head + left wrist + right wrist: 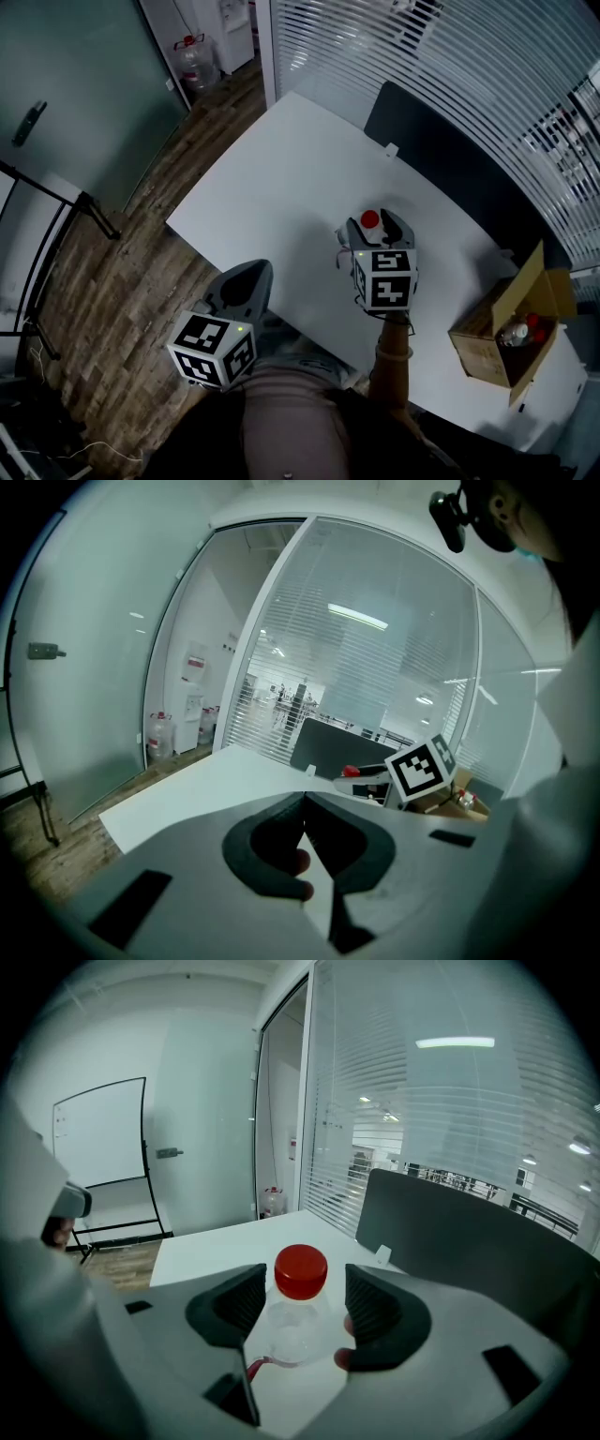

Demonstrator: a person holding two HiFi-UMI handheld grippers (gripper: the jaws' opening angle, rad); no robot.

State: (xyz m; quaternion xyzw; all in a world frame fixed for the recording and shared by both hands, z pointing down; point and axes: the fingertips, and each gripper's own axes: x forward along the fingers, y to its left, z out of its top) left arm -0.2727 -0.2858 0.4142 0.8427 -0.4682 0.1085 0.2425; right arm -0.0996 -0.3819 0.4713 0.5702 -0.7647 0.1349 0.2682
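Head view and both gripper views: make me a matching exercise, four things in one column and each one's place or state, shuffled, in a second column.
1. clear plastic bottle with red cap
2. left gripper
3. brown cardboard box
4. large water jug

A. jaws together, nothing between them
B. on the wooden floor, beyond the table
C. between the jaws of the right gripper
D. open, on the white table, bottles inside

Pairs: 1-C, 2-A, 3-D, 4-B.
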